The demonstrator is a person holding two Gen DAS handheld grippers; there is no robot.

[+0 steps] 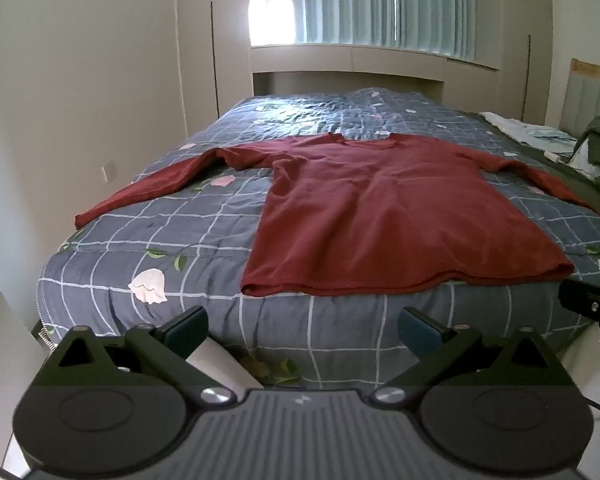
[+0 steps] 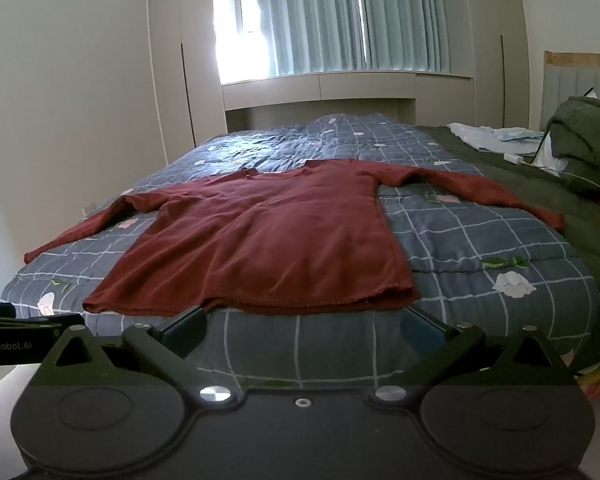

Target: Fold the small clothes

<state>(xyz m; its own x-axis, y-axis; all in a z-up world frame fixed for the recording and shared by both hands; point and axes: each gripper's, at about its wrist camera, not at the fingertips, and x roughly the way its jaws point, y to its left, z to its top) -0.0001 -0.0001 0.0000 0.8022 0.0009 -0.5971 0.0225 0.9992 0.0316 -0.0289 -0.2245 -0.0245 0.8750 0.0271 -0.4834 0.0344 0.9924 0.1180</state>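
The red long-sleeved shirt (image 1: 380, 208) is my landmark: it lies flat and face up on the checked quilt (image 1: 188, 232), hem toward me at the near edge of the bed, collar away toward the window, both sleeves spread out to the sides. Nothing is folded yet, so I judge the job is at its very start.

Going from the left: my left gripper (image 1: 302, 330) hangs short of the hem and off toward its left corner, jaws spread wide, nothing between them. The left sleeve (image 1: 148, 188) runs out and down from the shirt toward the bed's left edge. I would take that cuff, or the left hem corner, pinch only the shirt's cloth and not the quilt under it, and carry it across the body in one low, flat sweep so the fold line stays straight.

My right gripper (image 2: 302, 326) sits just short of the middle of the hem, likewise wide open and empty. It should pin or lift the matching right side in step.

Hard to tell: the right cuff (image 2: 556, 220) ends on the dark green blanket (image 2: 540, 184) beyond the shirt; my hands are out of view; the heap right of the shirt is unclear.
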